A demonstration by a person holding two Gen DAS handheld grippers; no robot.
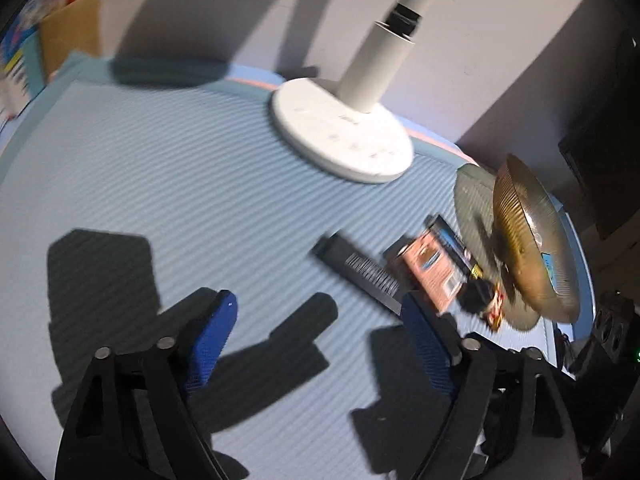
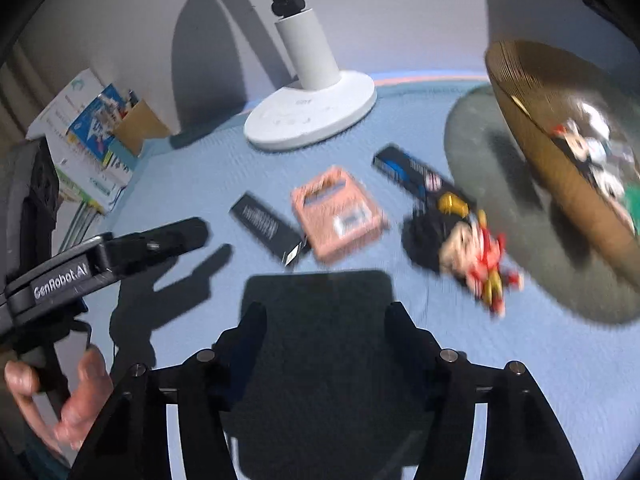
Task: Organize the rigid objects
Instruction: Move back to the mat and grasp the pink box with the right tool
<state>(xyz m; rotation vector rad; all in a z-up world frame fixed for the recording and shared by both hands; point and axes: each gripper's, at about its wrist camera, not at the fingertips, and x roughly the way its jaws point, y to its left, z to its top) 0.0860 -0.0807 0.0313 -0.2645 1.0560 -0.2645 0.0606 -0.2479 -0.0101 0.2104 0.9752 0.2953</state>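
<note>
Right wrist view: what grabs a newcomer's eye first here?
Probably the ribbed golden bowl, tilted on the right over a grey round mat, with small colourful items inside. Next, the white lamp base at the back centre of the blue tabletop. In front of it, a black box, a pink box and a black-and-red toy figure lie in a row; both grippers are empty.

Only readable text — "GenRobot.AI" in white on the black body of the left gripper (image 2: 176,236); print on boxes, books and lamp base too blurred to read
</note>
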